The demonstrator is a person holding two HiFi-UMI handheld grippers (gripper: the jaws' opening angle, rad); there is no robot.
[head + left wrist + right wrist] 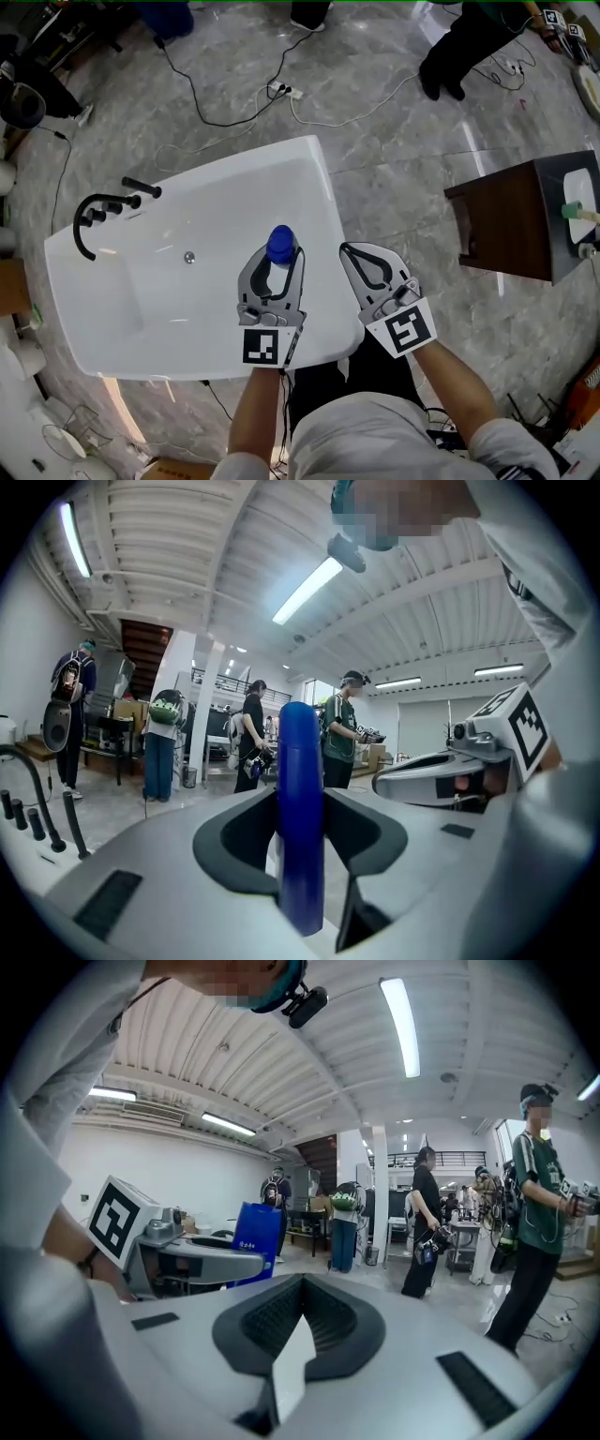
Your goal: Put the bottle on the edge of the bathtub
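Note:
A blue bottle (pixel 280 243) stands upright between the jaws of my left gripper (pixel 281 253), which is shut on it. It hangs over the white bathtub (pixel 187 319), near the tub's right-hand rim (pixel 328 202). In the left gripper view the bottle (pixel 300 817) fills the middle as a narrow blue column. My right gripper (pixel 352 251) is just to the right, over that rim, jaws together and holding nothing. From the right gripper view (pixel 300 1283) the bottle (pixel 258 1234) shows at the left with white print, held in the left gripper (pixel 202 1265).
A black faucet (pixel 94 211) sits on the tub's far left rim, and a drain (pixel 188 256) on its floor. A dark wooden cabinet (pixel 511 220) stands to the right. Cables (pixel 281 92) lie on the marble floor beyond the tub. Several people stand in the room.

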